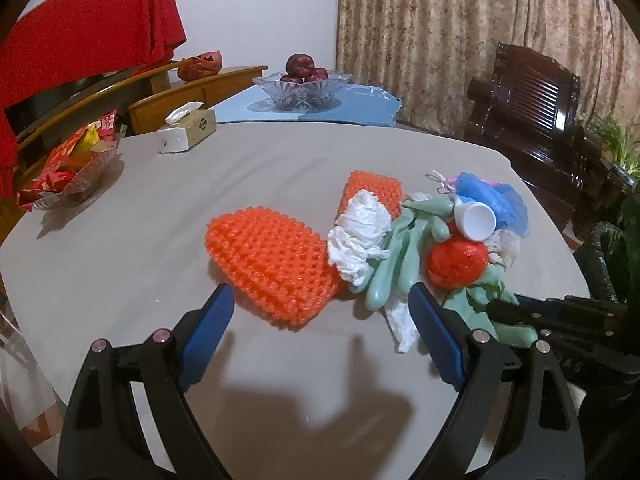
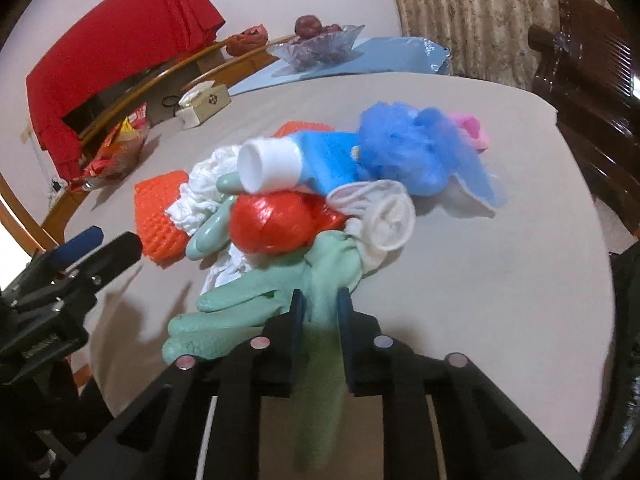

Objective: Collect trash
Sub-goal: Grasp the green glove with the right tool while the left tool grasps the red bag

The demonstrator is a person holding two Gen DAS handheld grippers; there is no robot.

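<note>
Trash pile: heap of mixed items on the beige table (image 1: 120, 240), toward its right side as the left wrist view shows it.
Left gripper (image 1: 322, 312): jaws wide apart and empty, poised just above the table before the pile; its blue pads (image 1: 212, 328) flank the near edge of the orange foam net (image 1: 272, 264).
Right gripper (image 2: 320, 312): jaws drawn close, clamped on the cuff of the green rubber glove (image 2: 256, 300), whose fingers lie to the left on the table.
Orange nets: 2 pieces, the second orange net (image 1: 376, 192) lying behind the first, at the far side of the pile.
White crumpled plastic (image 1: 360, 236): between the nets and a second green glove (image 1: 404, 248).
Red plastic ball (image 2: 272, 220): centre of the heap, touching the gloves.
Blue tube with white cap (image 2: 296, 160): resting on top of the red ball, cap pointing left in the right wrist view.
Blue mesh puff (image 2: 412, 148): behind the tube, with a pink item (image 2: 472, 128) beyond it.
White sock (image 2: 384, 216): just right of the red ball.
Background: tissue box (image 1: 188, 130), glass fruit bowl (image 1: 304, 88), snack basket (image 1: 72, 172), red cloth (image 1: 88, 28).
</note>
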